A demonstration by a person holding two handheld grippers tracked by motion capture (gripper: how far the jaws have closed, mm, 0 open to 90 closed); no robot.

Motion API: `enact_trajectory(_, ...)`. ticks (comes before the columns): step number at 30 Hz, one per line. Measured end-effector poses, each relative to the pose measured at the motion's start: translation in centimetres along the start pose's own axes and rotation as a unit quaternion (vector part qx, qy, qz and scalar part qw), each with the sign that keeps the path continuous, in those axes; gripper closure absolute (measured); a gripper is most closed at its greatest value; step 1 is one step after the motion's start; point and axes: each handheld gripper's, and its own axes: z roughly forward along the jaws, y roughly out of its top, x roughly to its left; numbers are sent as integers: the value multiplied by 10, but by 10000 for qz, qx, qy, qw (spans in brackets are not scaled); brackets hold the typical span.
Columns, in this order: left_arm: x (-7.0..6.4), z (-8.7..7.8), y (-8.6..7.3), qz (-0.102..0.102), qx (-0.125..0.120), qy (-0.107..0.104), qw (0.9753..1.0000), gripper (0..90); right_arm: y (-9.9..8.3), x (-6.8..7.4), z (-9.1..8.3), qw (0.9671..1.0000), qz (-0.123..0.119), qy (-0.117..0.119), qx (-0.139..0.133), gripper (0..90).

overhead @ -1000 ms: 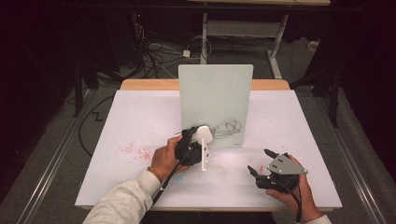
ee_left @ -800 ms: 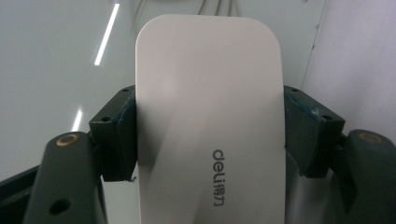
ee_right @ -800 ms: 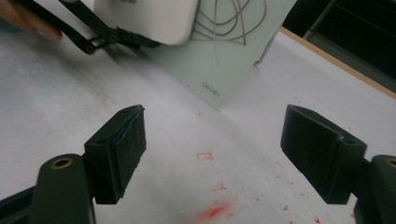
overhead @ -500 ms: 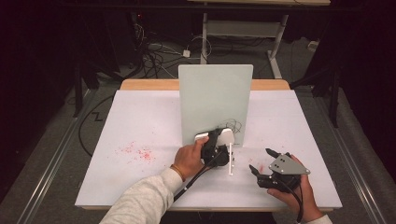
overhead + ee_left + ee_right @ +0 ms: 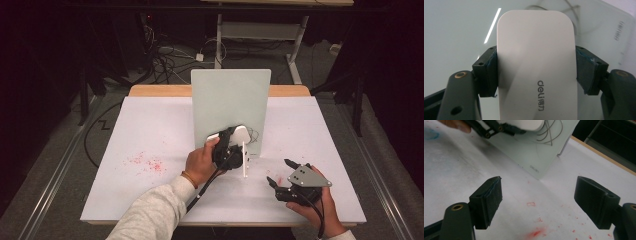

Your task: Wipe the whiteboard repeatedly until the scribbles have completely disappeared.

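A pale green-white board (image 5: 230, 100) stands upright at the middle of the table, with dark scribbles (image 5: 254, 134) near its lower right. My left gripper (image 5: 231, 144) is shut on a white rectangular eraser (image 5: 239, 133) and holds it up at the board's lower face. In the left gripper view the eraser (image 5: 536, 62), printed "deli", is clamped between both pads (image 5: 489, 75), with the board (image 5: 454, 30) right behind it. My right gripper (image 5: 278, 171) rests low at the front right, open, and nothing sits between its pads (image 5: 491, 197).
The white table top (image 5: 150, 125) carries red marker smudges at the left (image 5: 145, 162) and near the right gripper (image 5: 535, 233). A wooden edge (image 5: 160, 90) runs along the far side. Cables and desk legs lie on the floor beyond.
My left gripper has carried the eraser to the right and up to the board's lower face. The right gripper has hardly moved.
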Motion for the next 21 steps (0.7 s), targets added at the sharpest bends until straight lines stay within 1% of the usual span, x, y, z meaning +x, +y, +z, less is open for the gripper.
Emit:
enact_trajectory(1, 4, 0, 1, -201, -35, -14, 9998, 286, 0, 0, 0, 10000, 2, 0, -2, 229)
enact_trajectory(2, 5, 0, 3, -326, -40, -14, 9995, 286, 0, 0, 0, 10000, 8, 2, -1, 230)
enact_trajectory(3, 4, 1, 5, -320, -25, 47, 9995, 286, 0, 0, 0, 10000, 8, 2, -1, 230)
enact_trajectory(4, 1, 2, 7, -259, -28, 81, 9996, 285, 0, 0, 0, 10000, 12, 3, 4, 230)
enact_trajectory(7, -5, 6, 14, -220, -84, 59, 9997, 286, 0, 0, 1, 10000, -13, 28, 21, 229)
enact_trajectory(10, -11, 10, 23, -181, -108, 2, 9998, 286, 0, -1, 0, 10000, -5, 17, 1, 229)
enact_trajectory(12, -15, 12, 28, -117, -133, -23, 9998, 286, 0, -1, 0, 10000, 18, 3, -5, 230)
enact_trajectory(14, -20, 16, 33, -102, -191, -48, 9998, 285, -1, -5, -1, 9999, 117, -9, -41, 231)
enact_trajectory(15, -24, 17, 36, -107, -203, -71, 9997, 285, -1, -5, -2, 9999, 115, -26, -44, 231)
enact_trajectory(16, -24, 17, 36, -107, -203, -71, 9997, 285, -1, -5, -2, 9999, 115, -26, -44, 231)
enact_trajectory(18, -28, 19, 38, -48, -219, -122, 9997, 285, -1, -8, -3, 9999, 141, -58, -73, 231)
enact_trajectory(20, -32, 19, 38, 80, -177, -188, 9996, 285, -1, -9, -4, 9998, 158, -81, -84, 231)
enact_trajectory(21, -35, 20, 38, 112, -178, -227, 9995, 285, -2, -9, -4, 9998, 176, -102, -85, 231)
